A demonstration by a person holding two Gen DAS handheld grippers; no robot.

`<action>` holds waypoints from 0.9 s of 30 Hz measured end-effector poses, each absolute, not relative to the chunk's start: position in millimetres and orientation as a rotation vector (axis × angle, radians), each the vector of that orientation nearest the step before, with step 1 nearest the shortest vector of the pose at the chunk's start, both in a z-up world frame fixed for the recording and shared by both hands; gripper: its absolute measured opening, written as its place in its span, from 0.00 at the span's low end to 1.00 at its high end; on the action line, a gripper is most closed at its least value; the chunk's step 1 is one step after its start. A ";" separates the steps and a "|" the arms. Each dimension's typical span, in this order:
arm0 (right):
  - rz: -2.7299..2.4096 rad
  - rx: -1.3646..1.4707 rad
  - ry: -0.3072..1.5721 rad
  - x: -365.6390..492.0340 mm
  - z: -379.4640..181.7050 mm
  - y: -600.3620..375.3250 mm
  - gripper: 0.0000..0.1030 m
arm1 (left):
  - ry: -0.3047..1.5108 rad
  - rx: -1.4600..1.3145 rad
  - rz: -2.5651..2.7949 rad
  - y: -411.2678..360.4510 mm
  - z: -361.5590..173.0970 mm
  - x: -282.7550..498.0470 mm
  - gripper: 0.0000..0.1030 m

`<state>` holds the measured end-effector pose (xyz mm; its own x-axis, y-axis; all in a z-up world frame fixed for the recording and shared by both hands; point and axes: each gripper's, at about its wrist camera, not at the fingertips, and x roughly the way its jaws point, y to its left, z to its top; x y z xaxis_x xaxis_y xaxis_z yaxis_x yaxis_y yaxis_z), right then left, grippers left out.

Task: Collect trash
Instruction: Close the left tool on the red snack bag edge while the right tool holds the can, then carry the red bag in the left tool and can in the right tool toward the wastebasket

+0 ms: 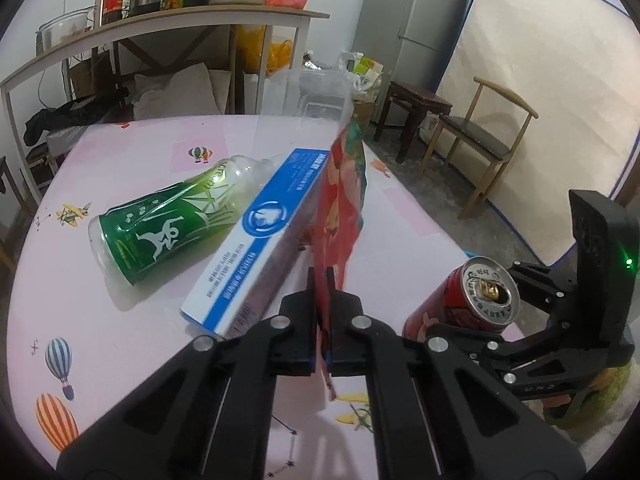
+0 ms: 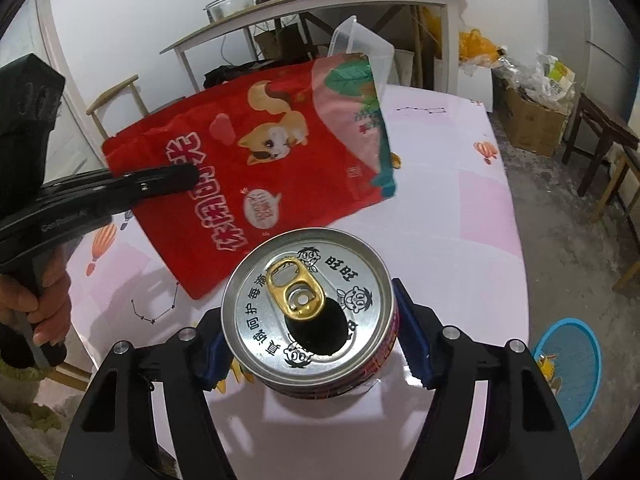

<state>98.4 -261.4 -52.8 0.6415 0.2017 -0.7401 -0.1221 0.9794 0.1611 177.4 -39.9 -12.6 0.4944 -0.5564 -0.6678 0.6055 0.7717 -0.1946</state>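
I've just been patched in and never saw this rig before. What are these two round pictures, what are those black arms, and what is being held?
No robot here: a person carries a hand-held two-finger tool in each hand, each with a fisheye camera looking along its fingers. The left wrist view shows the left tool shut on a red snack bag, lifted above the pink table. A green bottle and blue box lie there. In the right wrist view, the right tool grips an opened red can.
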 end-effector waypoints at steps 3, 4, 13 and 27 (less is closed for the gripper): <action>0.167 0.109 0.844 90.0 -49.8 -263.5 0.65 | 0.771 0.056 -0.713 -37.7 -8.6 167.8 0.01; 0.162 0.111 0.840 87.8 -49.0 -263.9 0.65 | 0.764 0.048 -0.715 -36.7 -7.1 163.7 0.01; 0.090 0.138 0.786 60.7 -34.8 -272.1 0.65 | 0.710 -0.004 -0.746 -33.0 11.2 134.7 0.00; -0.068 0.238 0.646 3.5 1.8 -329.3 0.65 | 0.618 -0.018 -0.860 -69.1 52.7 97.1 0.00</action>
<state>3.5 -329.3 1.8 0.7973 0.0114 -0.6035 0.1364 0.9706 0.1985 97.1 -69.1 52.7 0.4898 -0.7131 -0.5016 0.7028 0.6634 -0.2569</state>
